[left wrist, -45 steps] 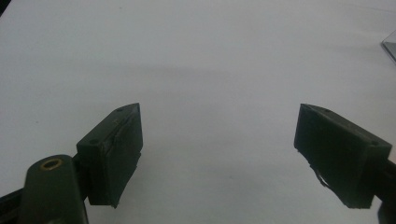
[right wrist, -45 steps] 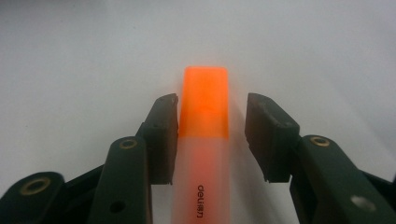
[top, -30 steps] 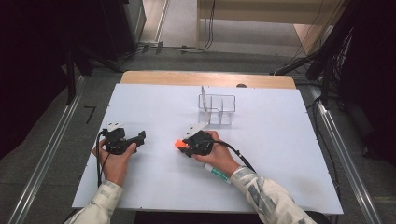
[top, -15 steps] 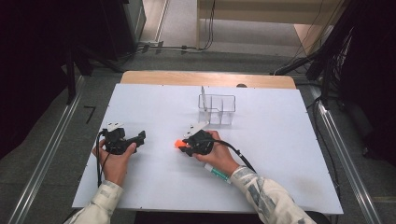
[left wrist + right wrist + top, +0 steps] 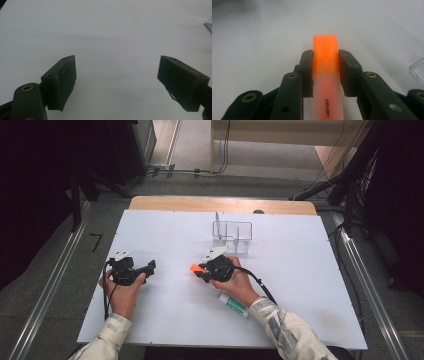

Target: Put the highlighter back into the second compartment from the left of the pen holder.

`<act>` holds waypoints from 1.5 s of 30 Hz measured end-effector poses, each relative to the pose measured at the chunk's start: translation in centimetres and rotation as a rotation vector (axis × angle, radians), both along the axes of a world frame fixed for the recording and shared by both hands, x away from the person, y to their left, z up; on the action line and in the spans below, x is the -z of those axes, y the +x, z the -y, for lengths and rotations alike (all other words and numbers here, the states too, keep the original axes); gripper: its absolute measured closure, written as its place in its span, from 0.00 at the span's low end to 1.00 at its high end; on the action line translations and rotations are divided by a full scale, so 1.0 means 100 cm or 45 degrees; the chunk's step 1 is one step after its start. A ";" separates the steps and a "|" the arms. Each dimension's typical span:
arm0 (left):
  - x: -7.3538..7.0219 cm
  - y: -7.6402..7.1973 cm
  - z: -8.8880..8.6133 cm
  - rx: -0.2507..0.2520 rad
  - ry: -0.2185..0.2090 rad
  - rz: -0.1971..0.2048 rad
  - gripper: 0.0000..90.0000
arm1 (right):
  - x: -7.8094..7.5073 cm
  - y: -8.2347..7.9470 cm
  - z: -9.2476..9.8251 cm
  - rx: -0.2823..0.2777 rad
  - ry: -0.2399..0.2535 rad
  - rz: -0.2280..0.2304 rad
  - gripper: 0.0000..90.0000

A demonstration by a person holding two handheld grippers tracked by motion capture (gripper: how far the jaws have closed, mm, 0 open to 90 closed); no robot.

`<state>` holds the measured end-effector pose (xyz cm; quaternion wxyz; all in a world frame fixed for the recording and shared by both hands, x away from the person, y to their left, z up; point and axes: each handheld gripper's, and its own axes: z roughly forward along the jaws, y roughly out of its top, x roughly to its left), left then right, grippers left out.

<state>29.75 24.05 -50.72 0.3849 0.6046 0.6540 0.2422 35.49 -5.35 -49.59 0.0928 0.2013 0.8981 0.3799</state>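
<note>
An orange highlighter (image 5: pixel 325 65) with an orange cap and a pale printed barrel lies lengthwise between the jaws of my right gripper (image 5: pixel 325 66); both pads press on it just below the cap. From above, its orange cap (image 5: pixel 195 268) sticks out to the left of the right gripper (image 5: pixel 204 271), low over the white table. My left gripper (image 5: pixel 145 267) rests at the table's left, held in a hand. In its own view the left gripper (image 5: pixel 117 82) stands wide open over bare white table, with nothing between its pads.
A clear plastic organiser (image 5: pixel 232 236) with compartments stands just behind the right gripper. A glue stick (image 5: pixel 233 305) with a green label lies by the right wrist. The white tabletop (image 5: pixel 310 270) ends at a wooden strip (image 5: pixel 220 204) at the back.
</note>
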 end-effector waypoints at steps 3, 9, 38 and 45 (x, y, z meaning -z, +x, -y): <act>0.000 0.000 0.000 0.002 0.000 -0.001 0.19 | -0.005 0.001 0.003 0.012 0.022 0.001 0.72; 0.000 0.000 0.000 0.001 0.001 -0.002 0.19 | -0.014 0.004 0.012 0.051 0.068 0.001 0.72; 0.001 0.001 0.001 0.004 0.003 -0.009 0.19 | -0.074 0.026 0.055 0.289 0.262 0.121 0.72; 0.001 0.001 0.001 0.003 0.002 -0.010 0.19 | -0.085 0.036 0.058 0.376 0.287 0.161 0.72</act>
